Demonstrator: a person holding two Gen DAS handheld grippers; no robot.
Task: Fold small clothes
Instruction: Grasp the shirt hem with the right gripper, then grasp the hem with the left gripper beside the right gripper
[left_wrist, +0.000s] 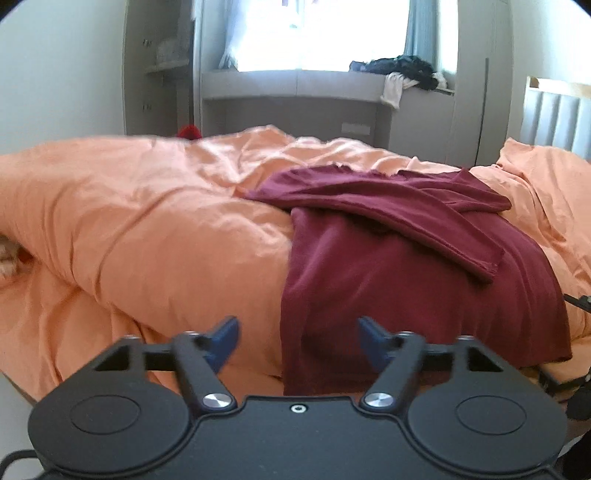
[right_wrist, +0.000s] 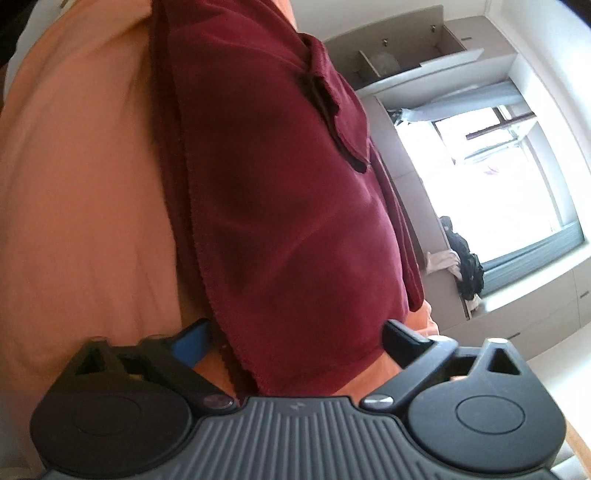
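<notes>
In the left wrist view, the left gripper (left_wrist: 298, 341) stands wide apart and empty before a maroon garment (left_wrist: 406, 258) lying on the orange duvet (left_wrist: 147, 221); in the right wrist view, the right gripper (right_wrist: 295, 343) straddles that garment's (right_wrist: 277, 203) hem with jaws spread, pads not pressing.

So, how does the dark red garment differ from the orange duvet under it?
The dark red garment is small and covers only a part of the bed; the orange duvet spreads across all of it. The garment lies partly folded, one sleeve laid across its body, while the duvet is bunched and heavily wrinkled. The garment's lower edge hangs over the near side, on top of the duvet. Both are soft cloth of one plain colour.
</notes>
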